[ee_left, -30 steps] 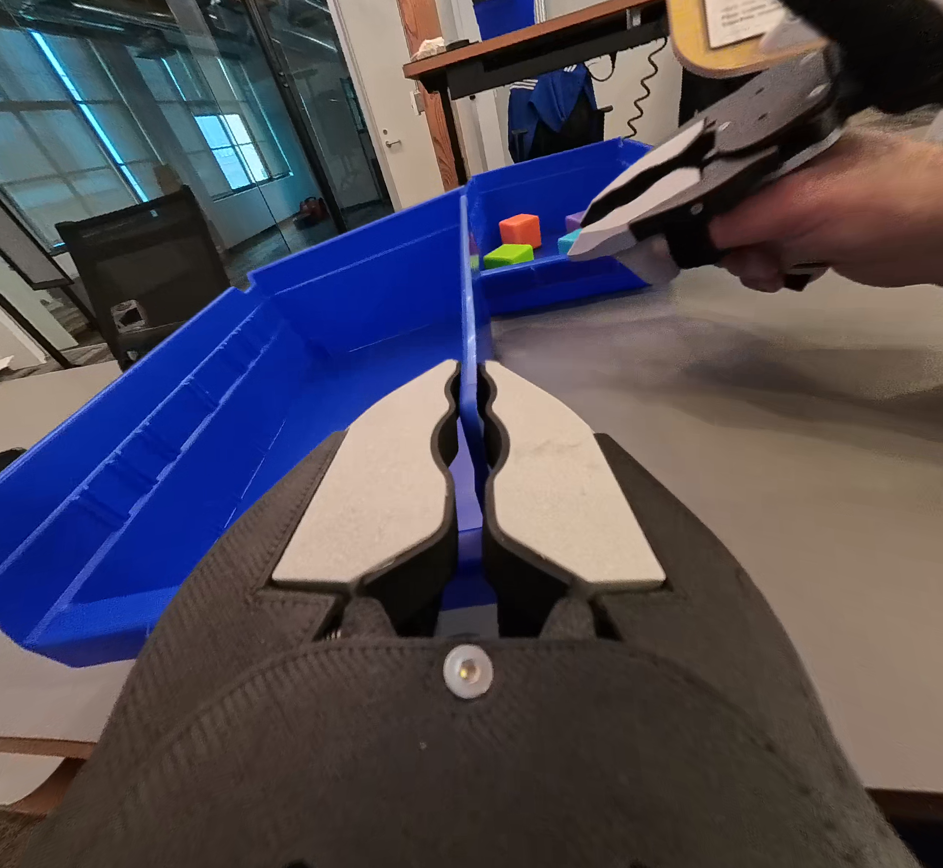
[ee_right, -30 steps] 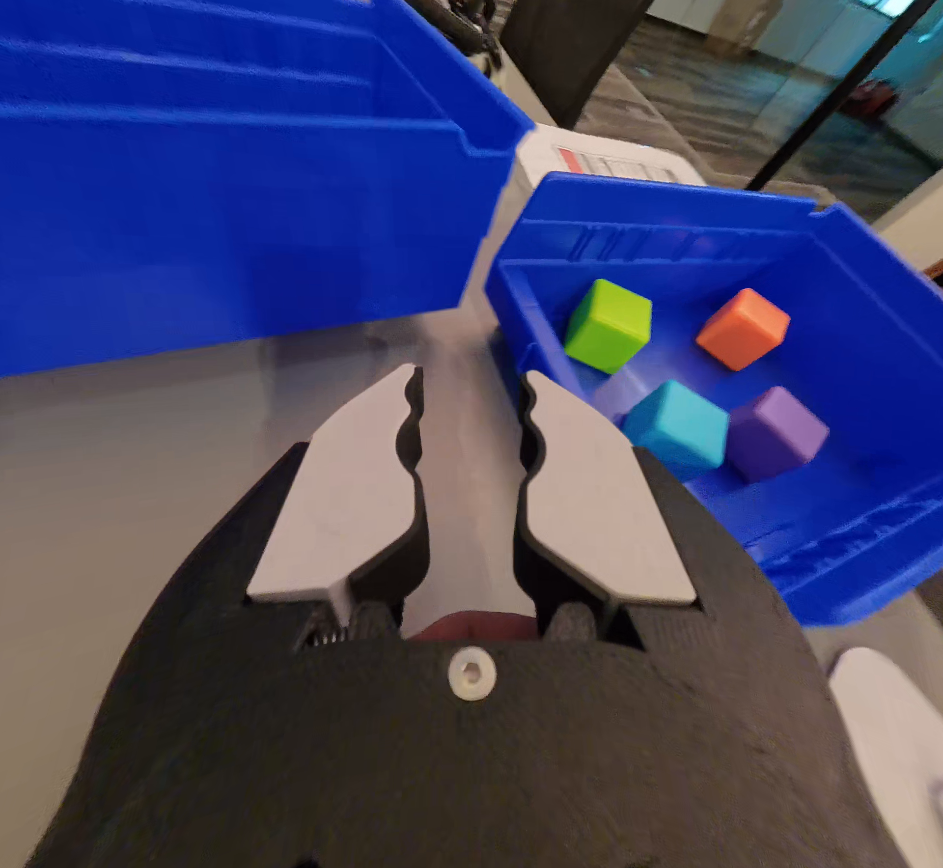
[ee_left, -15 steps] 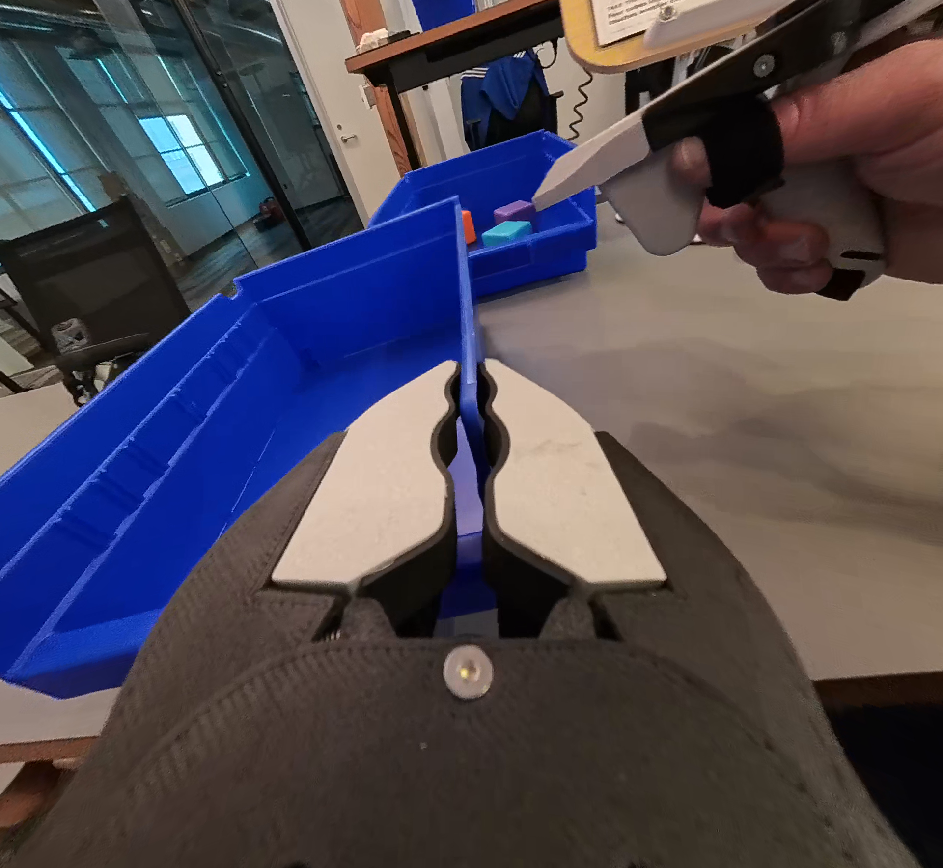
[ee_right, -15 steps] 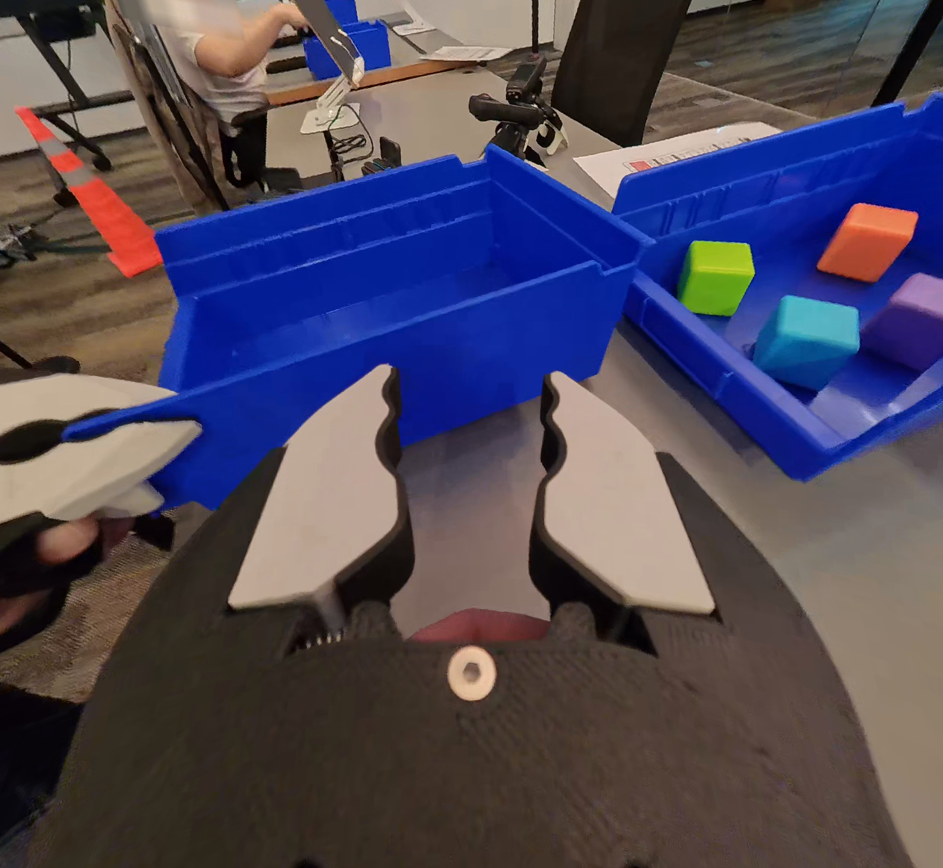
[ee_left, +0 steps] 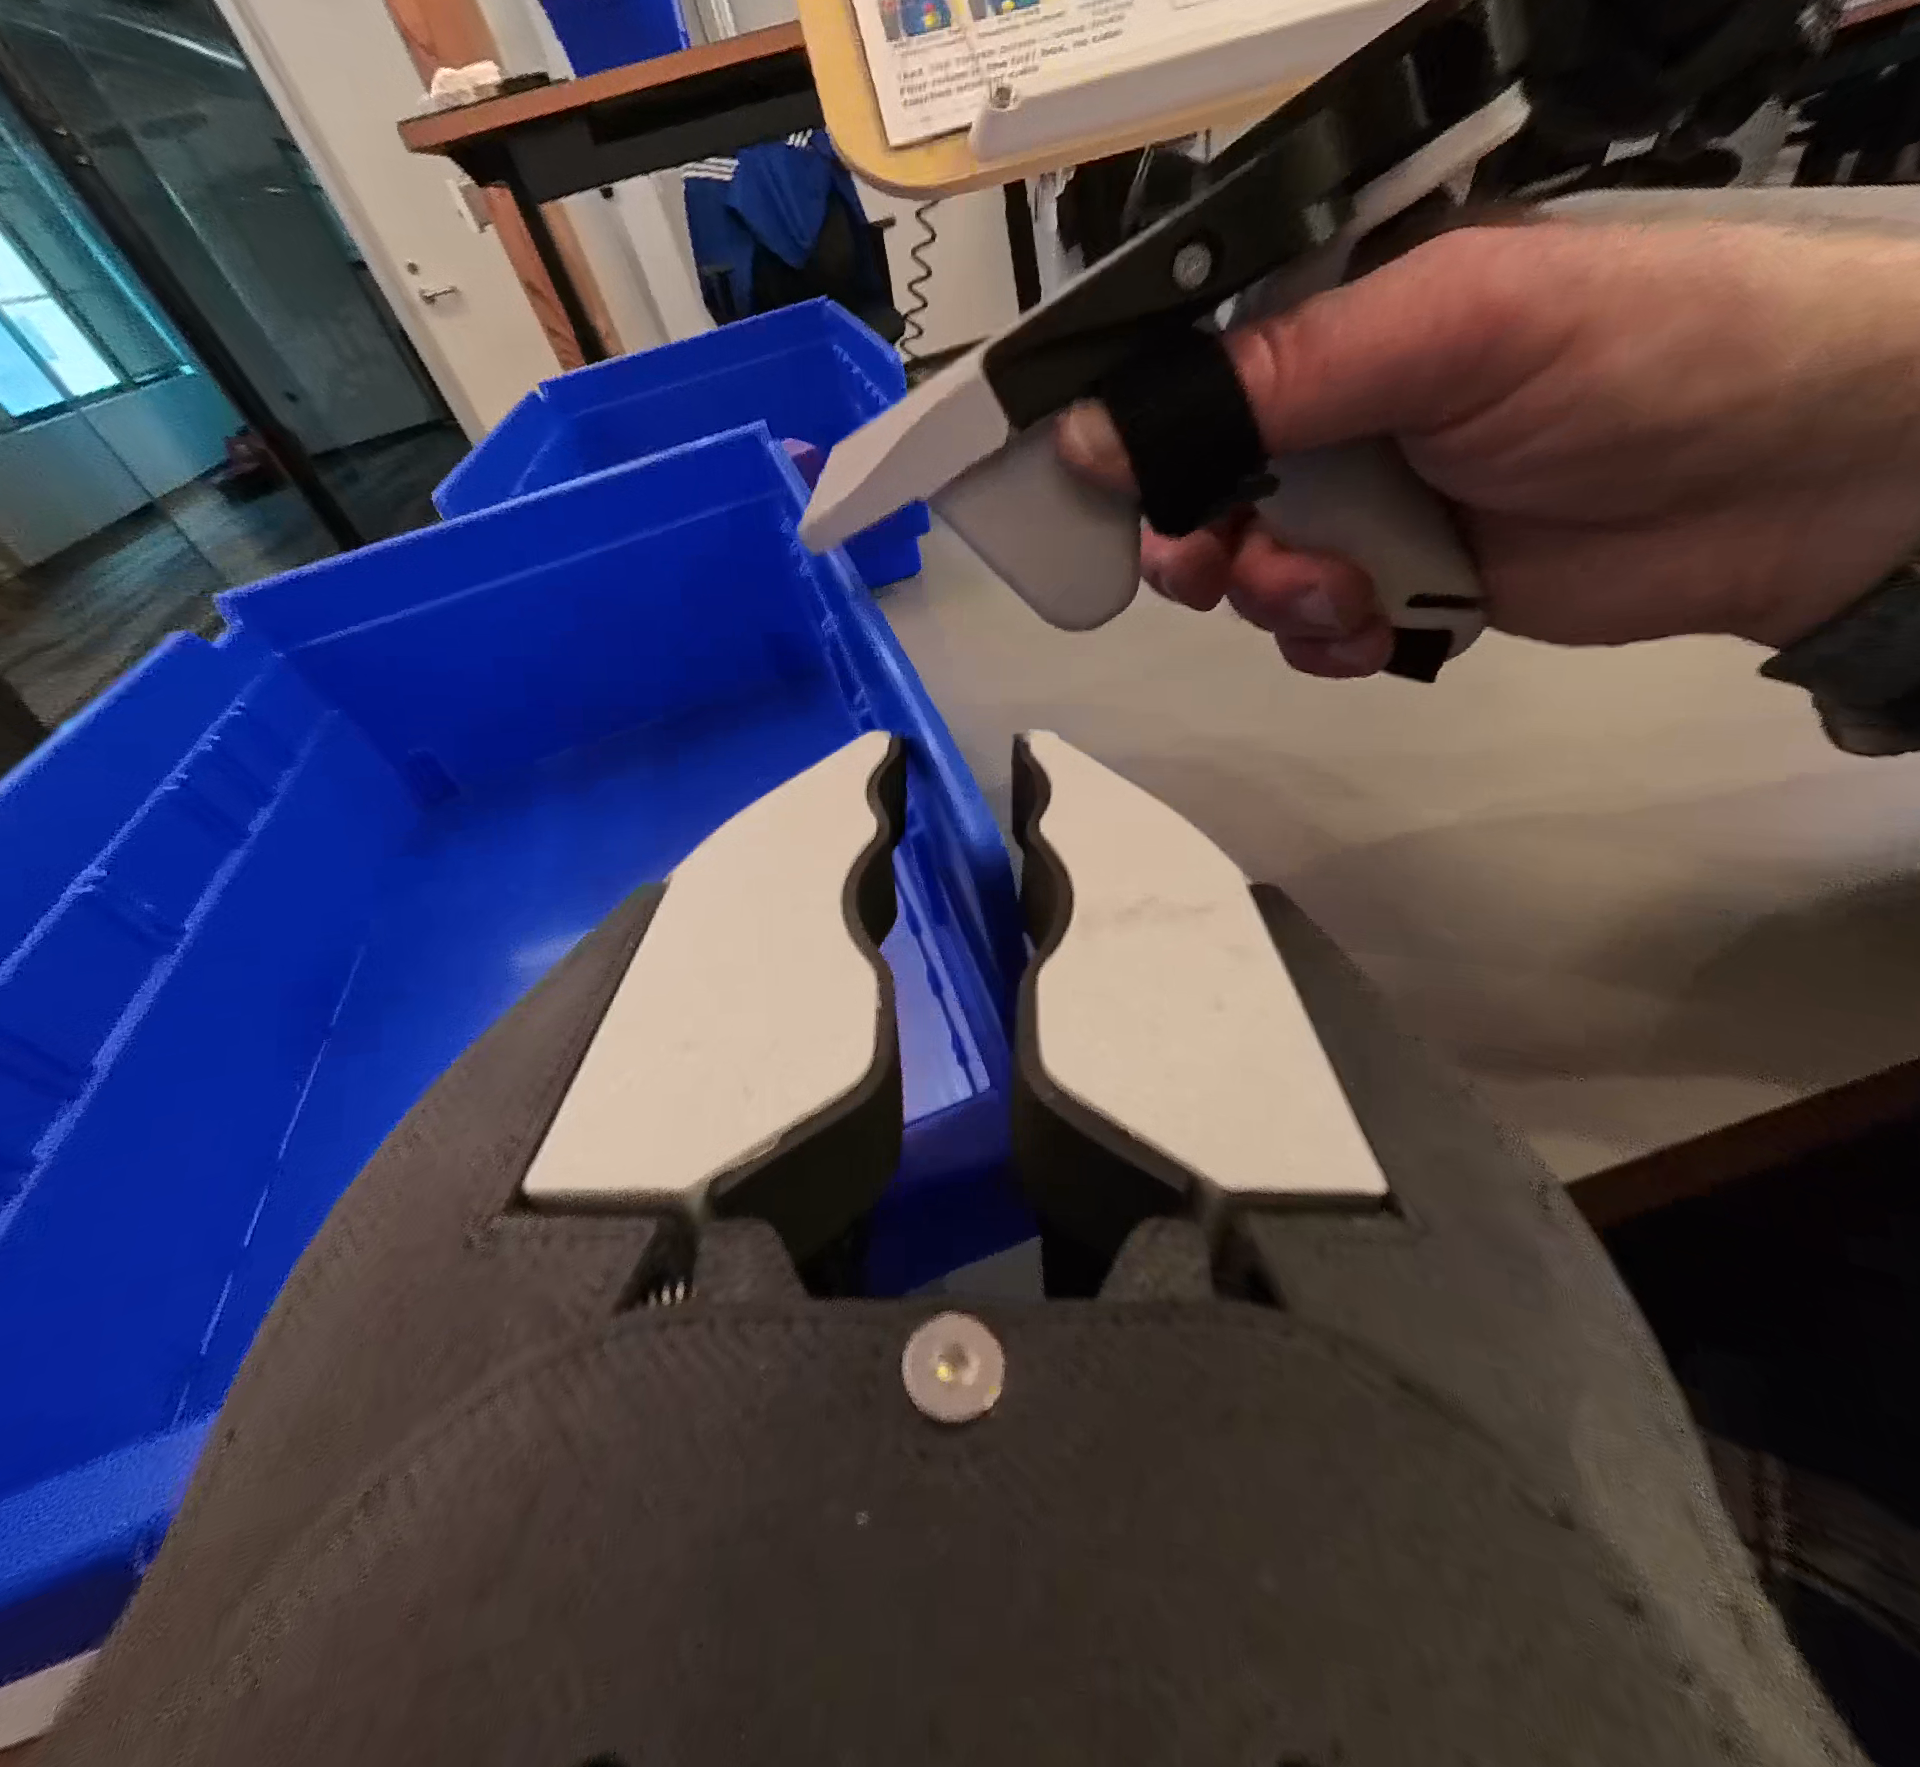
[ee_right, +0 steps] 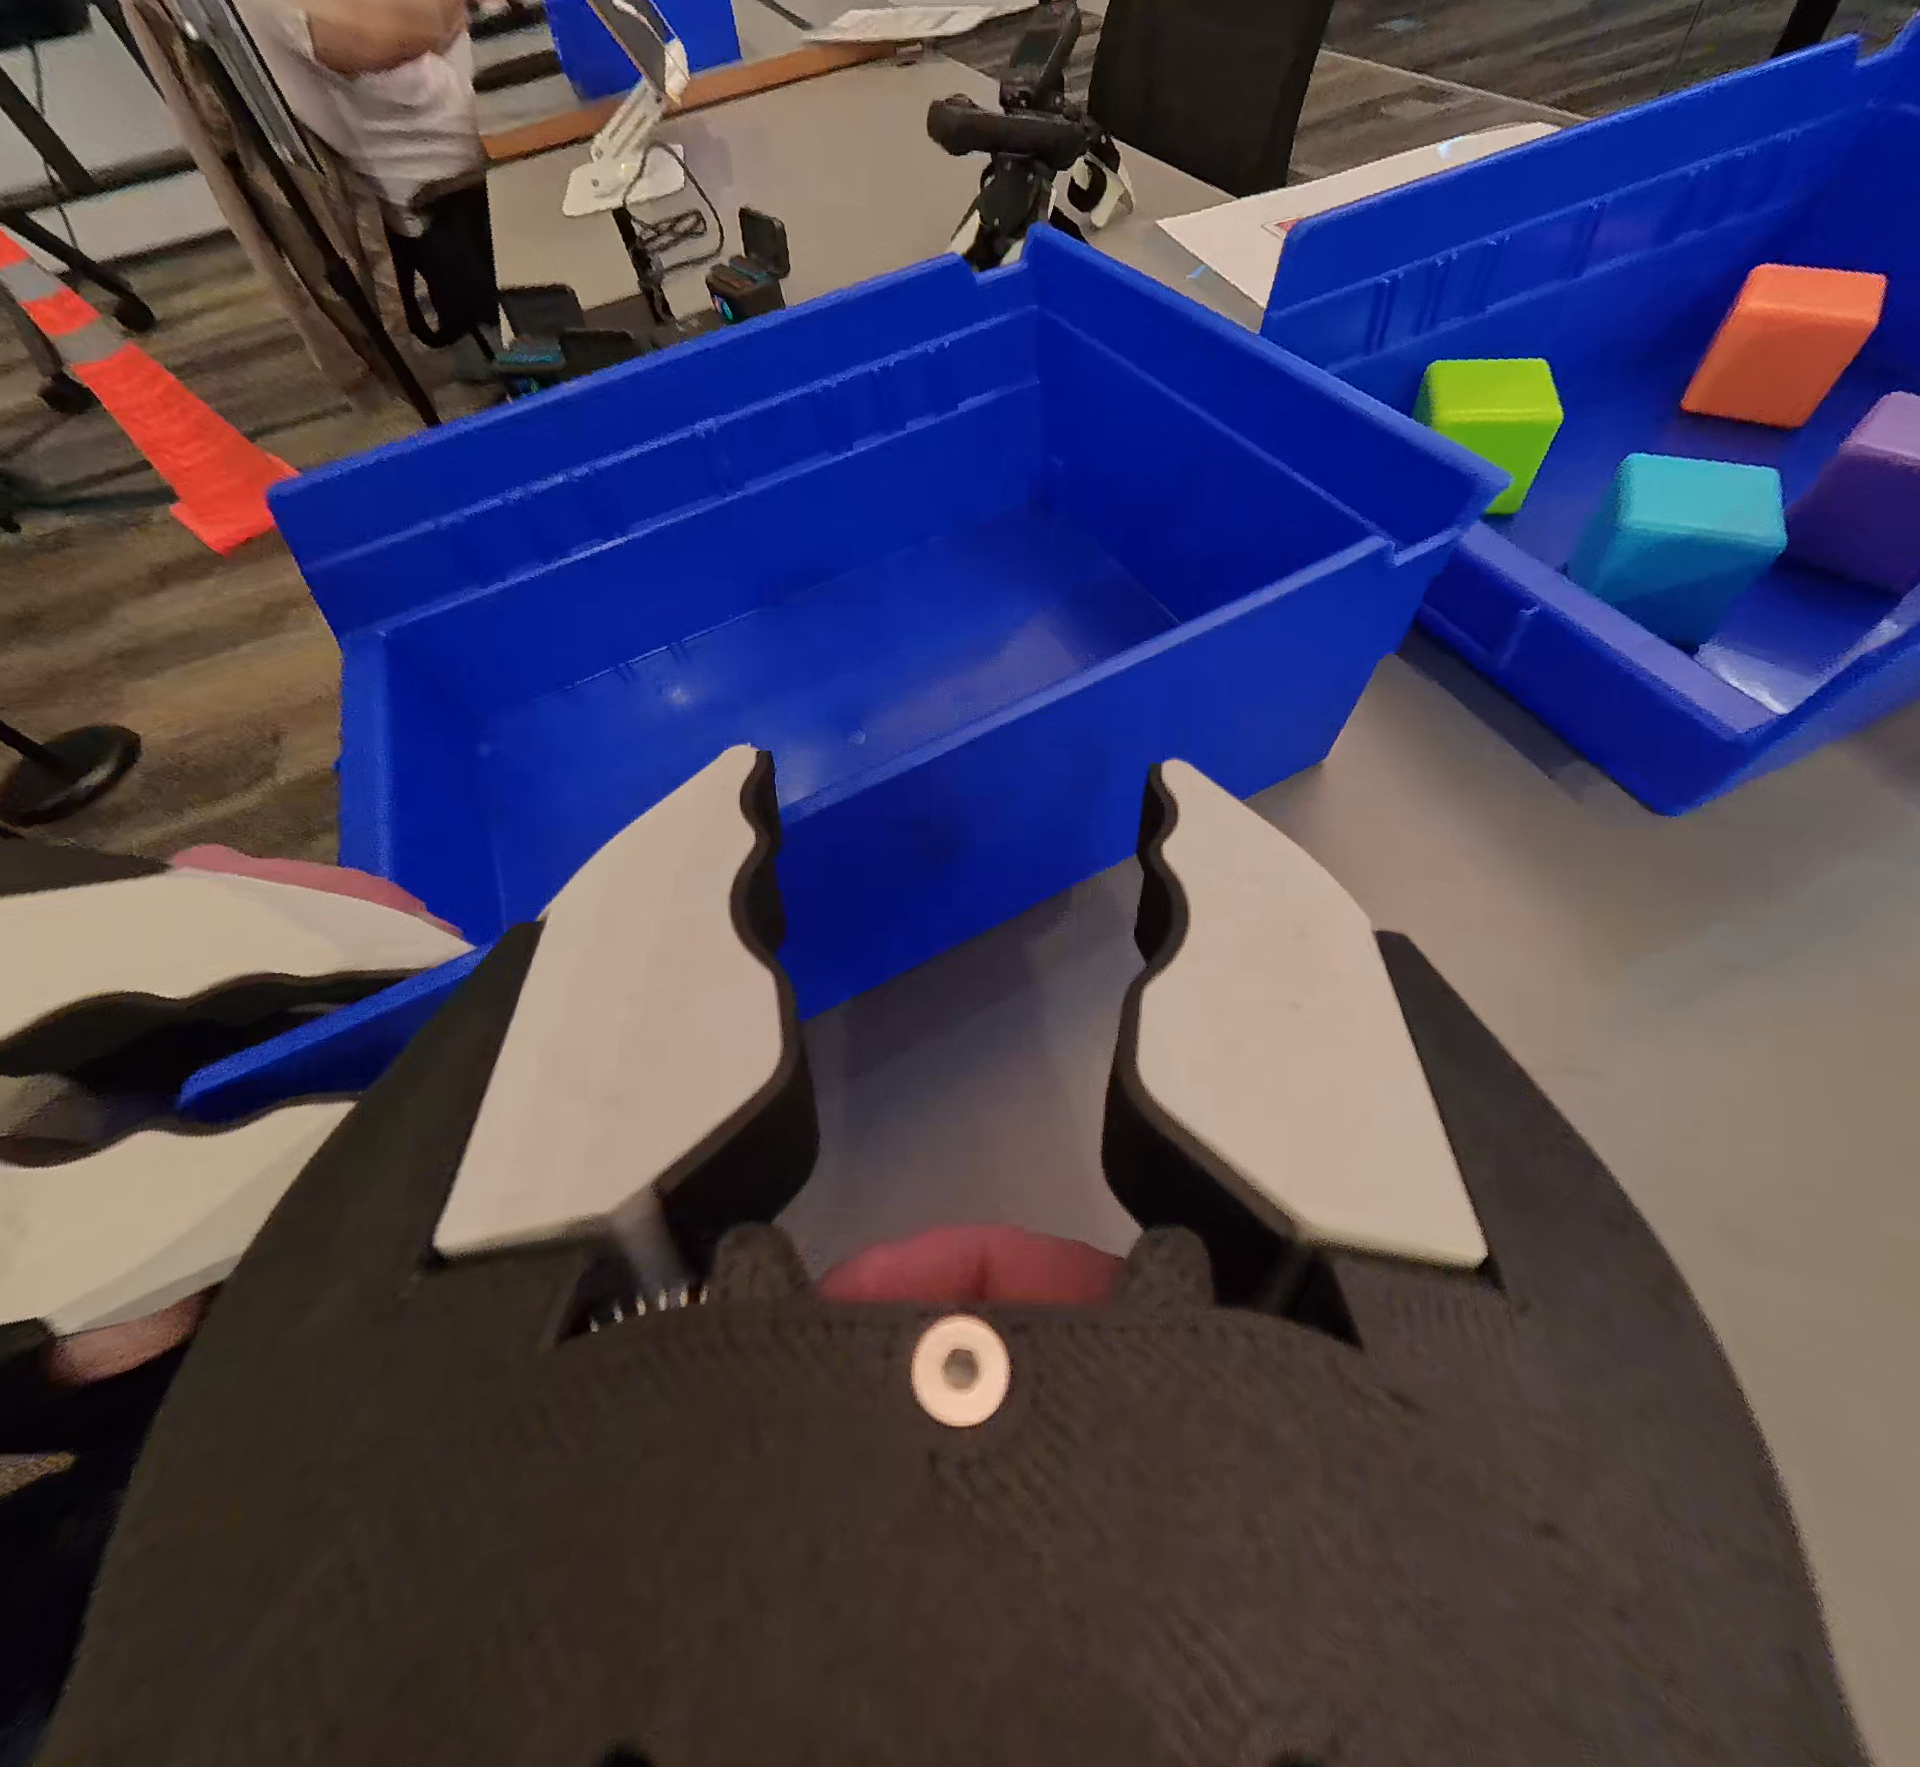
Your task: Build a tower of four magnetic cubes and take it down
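- Right now left gripper [ee_left: 956,782] straddles near wall of empty blue plastic bin [ee_right: 883,512], jaws slightly apart.
- Right gripper [ee_right: 956,792] wide open, holds nothing.
- Swing it rt of bin to teal cube [ee_right: 1678,538], approach square.

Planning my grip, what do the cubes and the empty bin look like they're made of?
Cubes, e.g. the teal cube: probably matte plastic or rubbery coating; rounded edges, soft even sheen. Empty bin: glossy moulded plastic; thin ribbed walls, light glints on its floor.

The deep blue plastic bin [ee_right: 883,574] looks smooth and faintly glossy; the grey worktop [ee_right: 1558,990] is matt; the right hand-held gripper [ee_right: 956,844] has rough, ribbed black printed plastic.
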### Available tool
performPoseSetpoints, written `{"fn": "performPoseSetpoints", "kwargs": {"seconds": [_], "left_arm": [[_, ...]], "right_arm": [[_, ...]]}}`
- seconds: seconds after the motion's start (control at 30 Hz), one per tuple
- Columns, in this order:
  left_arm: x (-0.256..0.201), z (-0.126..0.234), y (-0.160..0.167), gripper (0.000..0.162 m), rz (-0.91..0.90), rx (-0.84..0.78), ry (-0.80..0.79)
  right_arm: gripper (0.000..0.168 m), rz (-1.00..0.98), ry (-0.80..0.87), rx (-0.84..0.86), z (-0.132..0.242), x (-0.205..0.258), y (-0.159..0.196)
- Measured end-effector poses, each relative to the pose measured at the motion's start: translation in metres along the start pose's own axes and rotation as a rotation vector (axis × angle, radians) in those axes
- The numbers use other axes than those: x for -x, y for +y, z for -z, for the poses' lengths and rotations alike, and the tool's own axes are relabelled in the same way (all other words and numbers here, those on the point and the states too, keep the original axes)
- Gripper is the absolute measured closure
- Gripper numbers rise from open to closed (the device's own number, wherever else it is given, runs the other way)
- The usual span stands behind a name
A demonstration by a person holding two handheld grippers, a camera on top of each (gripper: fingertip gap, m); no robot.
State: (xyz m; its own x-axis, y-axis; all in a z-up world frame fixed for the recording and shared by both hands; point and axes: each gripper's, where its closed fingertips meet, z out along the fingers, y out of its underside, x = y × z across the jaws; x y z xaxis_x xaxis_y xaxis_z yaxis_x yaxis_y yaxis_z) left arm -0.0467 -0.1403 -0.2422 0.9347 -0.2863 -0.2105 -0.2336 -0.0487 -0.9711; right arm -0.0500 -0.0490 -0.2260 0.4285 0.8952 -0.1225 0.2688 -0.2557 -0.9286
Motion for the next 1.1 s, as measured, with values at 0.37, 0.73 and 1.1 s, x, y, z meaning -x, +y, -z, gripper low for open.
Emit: {"fn": "performPoseSetpoints", "kwargs": {"seconds": [0.37,0.73,1.1], "left_arm": [[0.104,0.055,-0.035,0.139,-0.062,-0.078,-0.341],[0.183,0.059,0.032,0.129,0.015,0.142,-0.489],[0.174,0.050,0.040,0.162,0.141,0.106,-0.317]], "right_arm": [[0.099,0.060,0.008,0.034,-0.001,0.016,0.009],[0.099,0.076,-0.001,0.043,-0.003,0.026,0.012],[0.112,0.054,-0.031,0.057,-0.003,0.031,0.016]]}}
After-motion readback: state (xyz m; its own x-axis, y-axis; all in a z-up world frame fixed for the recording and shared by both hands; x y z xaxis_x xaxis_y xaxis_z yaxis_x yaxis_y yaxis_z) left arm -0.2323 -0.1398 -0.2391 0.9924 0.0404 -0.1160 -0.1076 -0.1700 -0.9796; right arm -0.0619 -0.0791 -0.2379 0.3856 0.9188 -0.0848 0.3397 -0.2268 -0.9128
